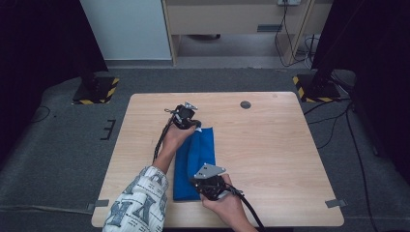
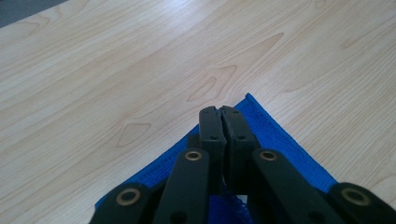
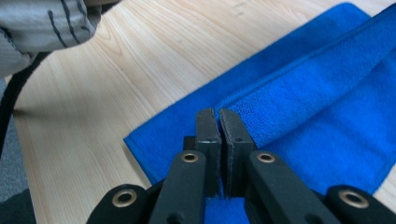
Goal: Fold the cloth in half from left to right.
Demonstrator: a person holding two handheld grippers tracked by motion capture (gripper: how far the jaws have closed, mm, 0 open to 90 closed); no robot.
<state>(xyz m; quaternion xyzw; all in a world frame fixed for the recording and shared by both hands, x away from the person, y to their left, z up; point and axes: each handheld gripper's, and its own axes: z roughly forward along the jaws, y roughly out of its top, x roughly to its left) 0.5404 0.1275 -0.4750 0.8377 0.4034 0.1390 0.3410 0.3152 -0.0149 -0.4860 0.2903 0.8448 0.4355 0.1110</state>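
The blue cloth [image 1: 194, 162] lies half folded near the front edge of the table [image 1: 270, 145], a little left of its middle. The left gripper [image 2: 220, 112] pinches the cloth's far corner between closed jaws, and the right gripper [image 3: 216, 114] is closed on the folded edge at the near end. The grip on both sides takes only a thin bit of fabric, so I think one corner can slip out if the hands pull unevenly, and then the fold would become crooked.
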